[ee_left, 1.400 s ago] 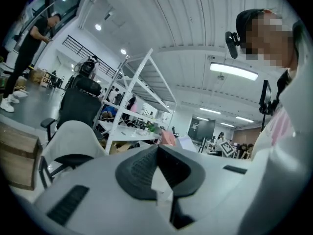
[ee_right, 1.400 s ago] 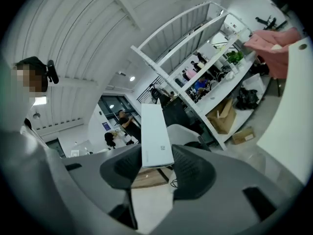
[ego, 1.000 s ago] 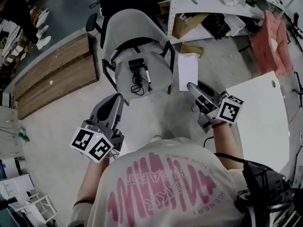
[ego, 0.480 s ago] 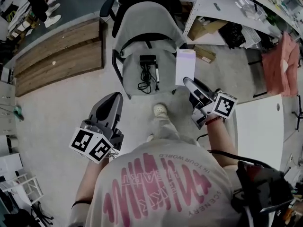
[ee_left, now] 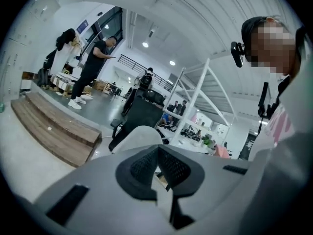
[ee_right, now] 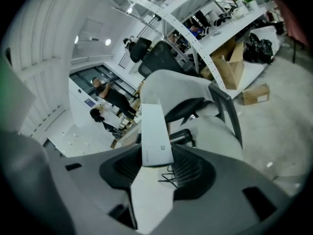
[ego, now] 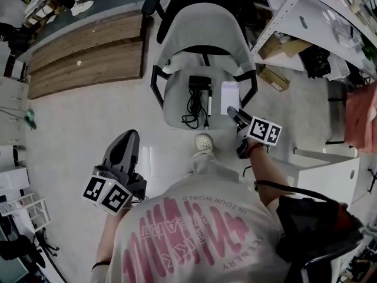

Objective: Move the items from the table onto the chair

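My right hand-held gripper [ego: 232, 113] is clamped on the white box [ego: 230, 96] over the chair [ego: 174, 107] seat's right edge; contact unclear; left hand-held gripper [ego: 125, 139] jaws together, empty; black charger [ego: 199, 83] on seat, details unreadable.

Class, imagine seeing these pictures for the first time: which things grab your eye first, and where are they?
The flat white box clamped in the right gripper stands out, at the right side of the seat of the grey chair. On that seat lies a black adapter with its cable. The left gripper hangs empty over the floor.
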`<action>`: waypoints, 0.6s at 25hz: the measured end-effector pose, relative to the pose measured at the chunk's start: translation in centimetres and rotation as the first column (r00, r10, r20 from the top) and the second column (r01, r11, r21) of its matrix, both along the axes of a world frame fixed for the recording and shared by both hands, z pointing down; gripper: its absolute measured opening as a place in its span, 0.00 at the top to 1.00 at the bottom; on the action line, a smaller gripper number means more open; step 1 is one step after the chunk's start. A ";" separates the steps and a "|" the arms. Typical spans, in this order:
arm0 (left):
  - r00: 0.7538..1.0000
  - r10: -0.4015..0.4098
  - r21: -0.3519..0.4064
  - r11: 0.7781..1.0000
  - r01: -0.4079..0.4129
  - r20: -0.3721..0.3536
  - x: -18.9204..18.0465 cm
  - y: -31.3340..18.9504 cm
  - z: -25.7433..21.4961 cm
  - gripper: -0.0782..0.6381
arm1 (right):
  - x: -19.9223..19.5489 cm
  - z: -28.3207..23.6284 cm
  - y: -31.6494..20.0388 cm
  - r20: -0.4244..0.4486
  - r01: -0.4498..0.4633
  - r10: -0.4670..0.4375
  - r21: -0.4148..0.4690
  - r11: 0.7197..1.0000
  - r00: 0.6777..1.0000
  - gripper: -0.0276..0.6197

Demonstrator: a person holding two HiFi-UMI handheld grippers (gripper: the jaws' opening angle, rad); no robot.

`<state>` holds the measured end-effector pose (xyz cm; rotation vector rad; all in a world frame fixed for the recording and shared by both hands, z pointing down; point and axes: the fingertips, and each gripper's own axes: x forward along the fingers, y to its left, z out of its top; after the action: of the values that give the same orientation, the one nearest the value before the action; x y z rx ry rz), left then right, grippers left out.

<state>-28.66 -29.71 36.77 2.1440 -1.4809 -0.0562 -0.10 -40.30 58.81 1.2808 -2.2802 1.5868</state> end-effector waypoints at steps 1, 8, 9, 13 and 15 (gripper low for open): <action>1.000 -0.023 -0.018 1.000 0.023 0.006 -0.5 -0.4 0.4 0.88 | 0.1 2.2 -0.3 -0.044 0.015 -0.016 -0.040 0.999 0.999 0.66; 0.996 -0.088 -0.083 0.992 0.090 0.019 -1.5 -2.6 1.4 0.88 | 1.1 13.2 0.1 -0.268 0.055 -0.147 -0.323 0.945 0.952 0.66; 0.995 -0.098 -0.105 0.989 0.100 0.021 -1.6 -3.0 1.9 0.88 | 1.3 14.1 0.0 -0.279 0.046 -0.152 -0.352 0.935 0.948 0.66; 0.988 -0.152 -0.171 0.973 0.153 0.016 -1.8 -4.3 3.3 0.88 | 1.8 16.5 -0.6 -0.288 -0.002 -0.132 -0.422 0.907 0.949 0.66; 0.984 -0.178 -0.189 0.966 0.177 0.015 -1.9 -5.0 3.9 0.88 | 1.8 17.5 -1.3 -0.288 -0.016 -0.126 -0.444 0.896 0.949 0.66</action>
<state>-30.52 -34.67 40.67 1.8568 -1.6059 0.0187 1.73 -41.58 76.34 1.2217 -1.6305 1.6206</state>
